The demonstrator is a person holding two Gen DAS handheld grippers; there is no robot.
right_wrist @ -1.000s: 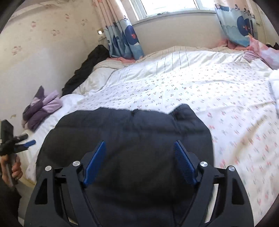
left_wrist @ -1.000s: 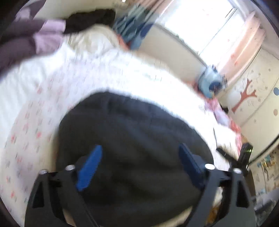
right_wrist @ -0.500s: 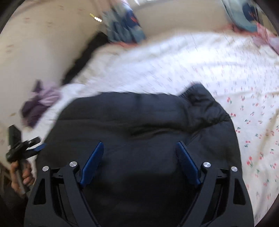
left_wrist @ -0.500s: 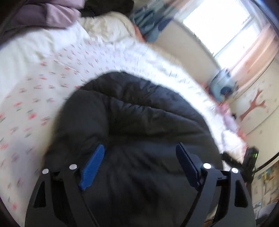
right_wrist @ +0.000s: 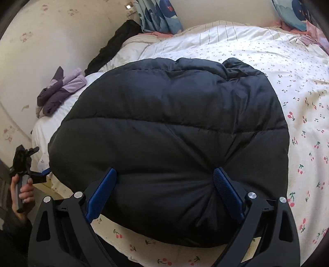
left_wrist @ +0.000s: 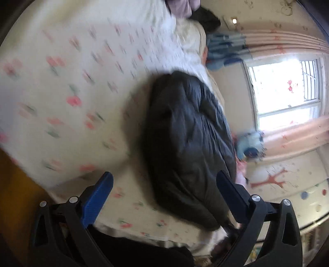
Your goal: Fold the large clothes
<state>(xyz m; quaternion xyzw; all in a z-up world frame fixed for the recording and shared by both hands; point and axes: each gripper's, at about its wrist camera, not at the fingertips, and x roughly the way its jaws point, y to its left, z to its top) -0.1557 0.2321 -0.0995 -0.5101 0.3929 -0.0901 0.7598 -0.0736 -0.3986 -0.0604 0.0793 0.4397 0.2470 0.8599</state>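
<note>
A black puffer jacket lies folded into a thick bundle on the cherry-print bed sheet, near the bed's front edge. My right gripper is open, its blue fingers pressed down into the jacket's near edge on both sides of a bulge. My left gripper is open and empty, off to the jacket's left side; its view is blurred and rolled, with the jacket lying beyond its fingers. The left gripper also shows in the right wrist view, held in a hand at the bed's left edge.
Folded purple clothes lie at the bed's left side. A black garment lies by the wall near the white pillow. Blue curtains and a window wall stand behind the bed. The sheet stretches to the right of the jacket.
The right gripper has lowered onto the jacket's near edge. The left gripper has swung off the jacket to its left side and rolled, so its view is tilted and blurred.
</note>
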